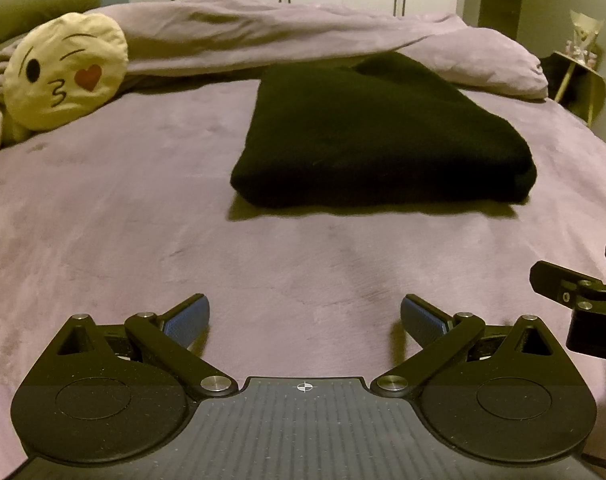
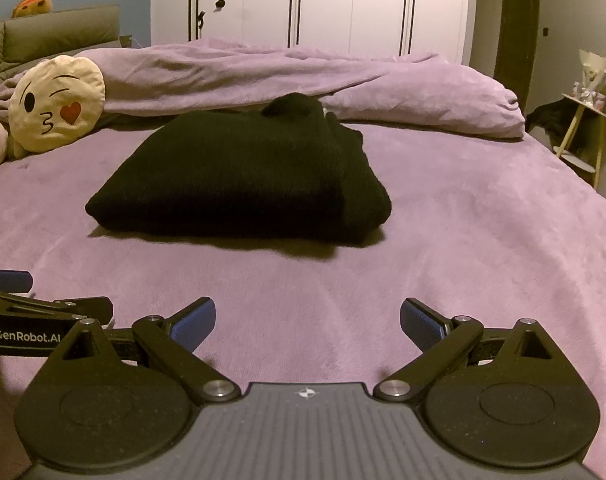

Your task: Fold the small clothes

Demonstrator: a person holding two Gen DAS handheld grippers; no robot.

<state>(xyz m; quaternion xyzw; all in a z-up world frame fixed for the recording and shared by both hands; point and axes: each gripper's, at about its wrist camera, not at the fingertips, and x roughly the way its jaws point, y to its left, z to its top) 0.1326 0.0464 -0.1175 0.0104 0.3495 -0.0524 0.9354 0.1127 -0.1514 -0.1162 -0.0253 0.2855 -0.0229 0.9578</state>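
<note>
- A black knitted garment, folded into a thick rectangle (image 1: 383,136), lies mid-bed on the mauve plush bedspread (image 1: 123,220).
- Left gripper (image 1: 305,316) and right gripper (image 2: 307,318) hover near, both spread, empty.
- Judgement: folding looks finished; any tidying should press edges gently.

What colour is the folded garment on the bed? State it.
Black; the folded garment shows best in the right wrist view.

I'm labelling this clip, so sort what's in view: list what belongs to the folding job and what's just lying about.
Belongs to the job:
- black garment, lying folded on the bed
- left gripper, open, holding nothing
- right gripper, open, holding nothing

Just lying about:
- emoji cushion
- bunched purple duvet
- purple bed cover
- side table
- white wardrobe
</note>
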